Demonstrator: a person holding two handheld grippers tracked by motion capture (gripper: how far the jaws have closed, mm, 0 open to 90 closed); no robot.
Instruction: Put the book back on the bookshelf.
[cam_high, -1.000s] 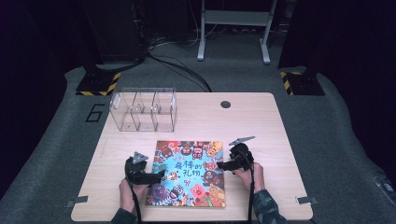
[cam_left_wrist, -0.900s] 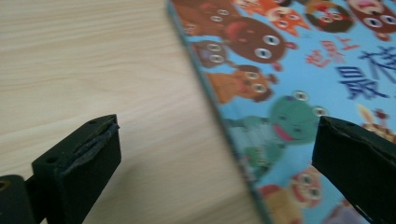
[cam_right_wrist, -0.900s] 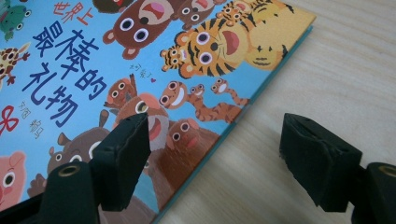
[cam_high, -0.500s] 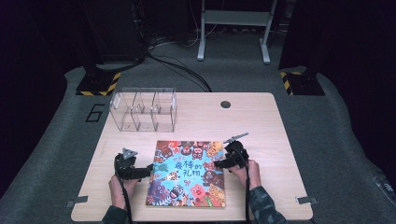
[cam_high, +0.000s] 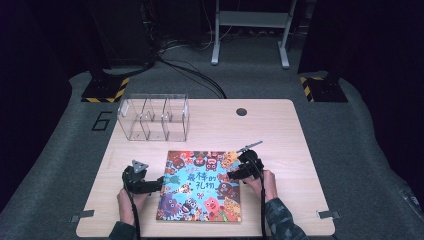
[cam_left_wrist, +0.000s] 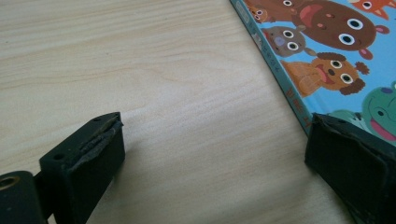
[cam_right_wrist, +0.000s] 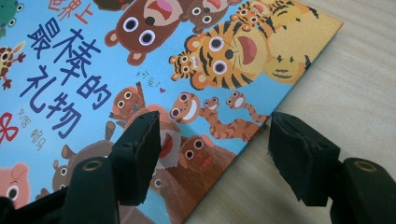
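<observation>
On the table (cam_high: 280, 135) lies a picture book (cam_high: 200, 186), flat and shut. The right hand-held gripper (cam_high: 234, 175) has been closing over its edge, not pinching yet. The left hand-held gripper (cam_high: 161, 184) waits wide open beside it. Next, probably, comes squeezing the cover to lift it.

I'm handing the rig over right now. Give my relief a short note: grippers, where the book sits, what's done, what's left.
Left gripper: open, at the picture book's left edge, gripping nothing.
Right gripper: open, jaws have just been closing astride the book's right edge, pads not yet pressing.
Book: closed, flat on the table, near the person. Clear divided box stands behind it.
Done: both grippers placed at the book.
Left: probably grip and lift or open it.
</observation>
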